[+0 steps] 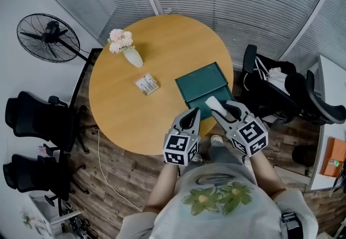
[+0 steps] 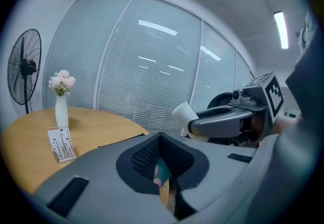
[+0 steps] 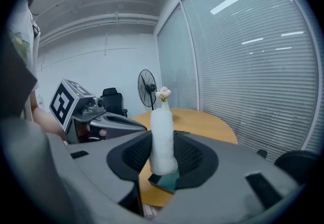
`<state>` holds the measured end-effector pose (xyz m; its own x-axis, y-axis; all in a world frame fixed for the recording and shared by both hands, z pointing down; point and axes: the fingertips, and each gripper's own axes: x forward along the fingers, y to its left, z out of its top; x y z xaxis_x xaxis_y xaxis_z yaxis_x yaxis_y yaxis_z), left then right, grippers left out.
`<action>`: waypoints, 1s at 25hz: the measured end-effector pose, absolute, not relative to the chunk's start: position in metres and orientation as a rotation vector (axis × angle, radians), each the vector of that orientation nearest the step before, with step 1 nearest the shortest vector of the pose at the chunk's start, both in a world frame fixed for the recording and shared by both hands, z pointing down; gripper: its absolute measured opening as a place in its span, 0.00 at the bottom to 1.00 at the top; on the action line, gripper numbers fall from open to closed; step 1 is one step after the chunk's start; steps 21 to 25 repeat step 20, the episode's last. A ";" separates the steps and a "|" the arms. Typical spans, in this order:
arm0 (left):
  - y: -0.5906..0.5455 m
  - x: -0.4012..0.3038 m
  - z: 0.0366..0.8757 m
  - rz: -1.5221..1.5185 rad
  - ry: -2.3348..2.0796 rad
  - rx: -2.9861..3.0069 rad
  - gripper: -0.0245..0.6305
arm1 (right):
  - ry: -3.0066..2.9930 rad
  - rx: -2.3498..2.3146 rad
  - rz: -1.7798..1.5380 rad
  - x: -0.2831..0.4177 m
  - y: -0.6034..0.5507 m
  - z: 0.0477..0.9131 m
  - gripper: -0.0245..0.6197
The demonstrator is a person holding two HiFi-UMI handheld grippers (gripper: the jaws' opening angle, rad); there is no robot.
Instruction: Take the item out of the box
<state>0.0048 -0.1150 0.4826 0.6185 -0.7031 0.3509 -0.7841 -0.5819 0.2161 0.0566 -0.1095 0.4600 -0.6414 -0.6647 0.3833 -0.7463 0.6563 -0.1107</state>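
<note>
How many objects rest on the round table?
3: a flower vase far left, a small printed box at centre, a green box near right. None seems hidden.

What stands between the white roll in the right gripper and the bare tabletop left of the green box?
The left gripper hangs left of the white roll, at the near corner of the green box, and could crowd that path; nothing else visible does.

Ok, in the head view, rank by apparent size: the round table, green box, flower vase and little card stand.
1. round table
2. green box
3. flower vase
4. card stand
The last two look close; the vase stands taller, nearer the camera, so that order is unsure.
</note>
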 end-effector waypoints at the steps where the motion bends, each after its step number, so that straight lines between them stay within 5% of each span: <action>1: -0.115 0.005 0.482 0.323 -1.191 2.498 0.04 | -2.568 1.128 0.374 0.056 -0.109 0.459 0.25; 25: -0.107 0.008 0.483 0.331 -1.164 2.512 0.04 | -2.554 1.157 0.375 0.057 -0.101 0.460 0.25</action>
